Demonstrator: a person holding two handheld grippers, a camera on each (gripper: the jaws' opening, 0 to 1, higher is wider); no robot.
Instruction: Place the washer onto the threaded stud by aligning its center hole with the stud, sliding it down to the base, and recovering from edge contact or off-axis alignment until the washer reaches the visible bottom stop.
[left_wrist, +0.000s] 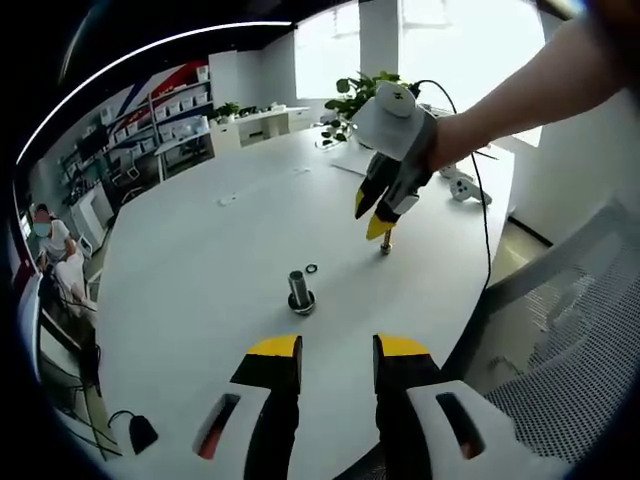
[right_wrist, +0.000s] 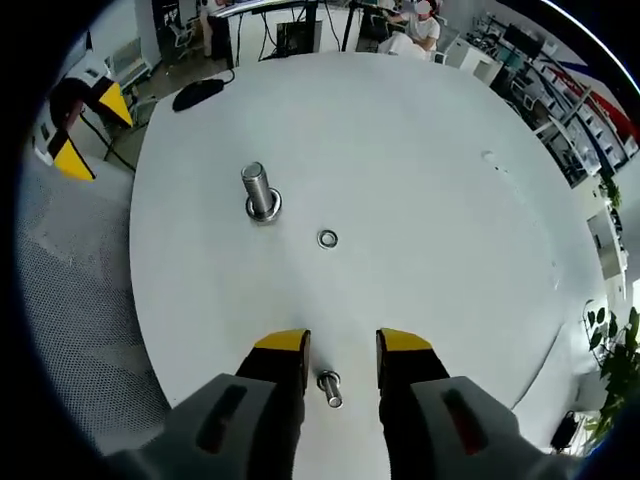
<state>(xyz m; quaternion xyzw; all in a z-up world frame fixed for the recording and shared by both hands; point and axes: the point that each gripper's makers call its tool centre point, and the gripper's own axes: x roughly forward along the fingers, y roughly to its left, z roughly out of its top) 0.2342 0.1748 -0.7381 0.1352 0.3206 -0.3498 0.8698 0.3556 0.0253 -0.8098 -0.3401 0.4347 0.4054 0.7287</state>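
Left gripper view, read from left to right: a seated person (left_wrist: 52, 245) sat at nine o'clock by the shelving, beyond the edge of the white table (left_wrist: 200, 250). A small black object with a cable (left_wrist: 140, 432) lay at seven o'clock on the table's near edge. Close to centre stood the threaded stud (left_wrist: 300, 291), upright on its round base, with the washer (left_wrist: 312, 268) lying flat on the table just beside it at about one o'clock from the stud, apart from it. At six o'clock the left gripper (left_wrist: 337, 350) rose with its yellow-tipped jaws spread, nothing between them. At one o'clock the right gripper (left_wrist: 378, 215), held by a person's hand, pointed down at a small bolt (left_wrist: 385, 243) standing on the table; whether it touched the bolt could not be told from here. A mesh chair (left_wrist: 575, 340) filled four o'clock.

Right gripper view, left to right: the left gripper (right_wrist: 75, 125) showed at ten o'clock off the table edge. The stud (right_wrist: 260, 192) stood at eleven o'clock, the washer (right_wrist: 327, 238) just beside it towards centre, flat on the table (right_wrist: 430, 160). At six o'clock the right gripper (right_wrist: 342, 350) had its jaws parted, the small bolt (right_wrist: 329, 385) lying between them with a gap on each side.
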